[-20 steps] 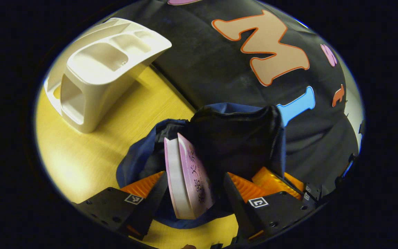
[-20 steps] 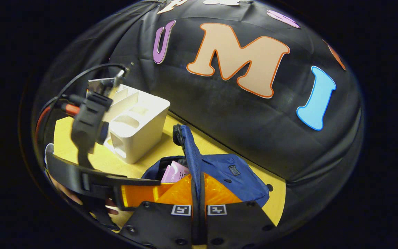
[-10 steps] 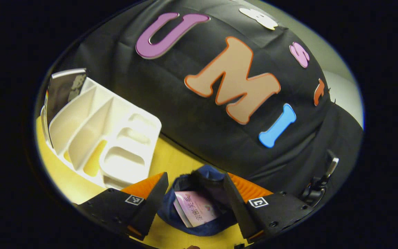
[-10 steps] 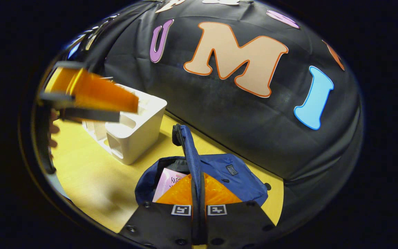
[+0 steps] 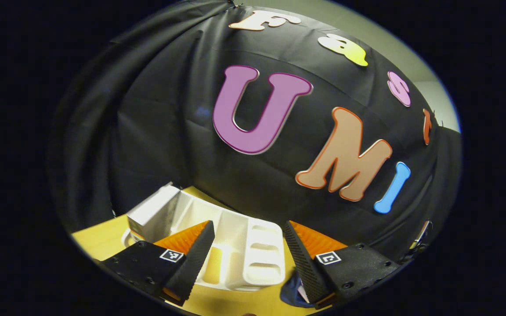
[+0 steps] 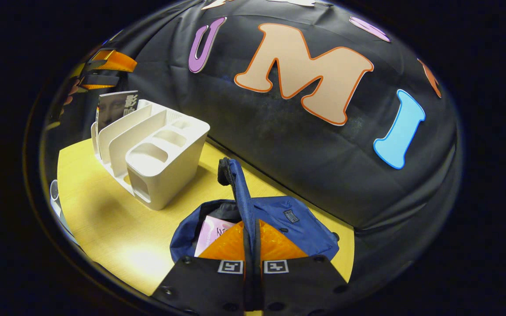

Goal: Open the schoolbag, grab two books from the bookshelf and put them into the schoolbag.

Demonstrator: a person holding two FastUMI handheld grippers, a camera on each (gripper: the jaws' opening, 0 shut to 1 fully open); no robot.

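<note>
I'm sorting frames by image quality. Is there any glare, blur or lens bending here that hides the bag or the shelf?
Right gripper view: sharp; a bright glare patch on the yellow table beside the schoolbag; the white bookshelf casts a soft shadow, and the left gripper near the rim is smeared. Left gripper view: fisheye bends the bookshelf, and the image darkens towards the rim.

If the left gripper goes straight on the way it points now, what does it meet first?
Probably the white bookshelf. It lies straight ahead of the open left gripper, between its jaws in the left gripper view. How far off it is I cannot tell; the gripper may be higher and pass over it to the booth wall.
</note>
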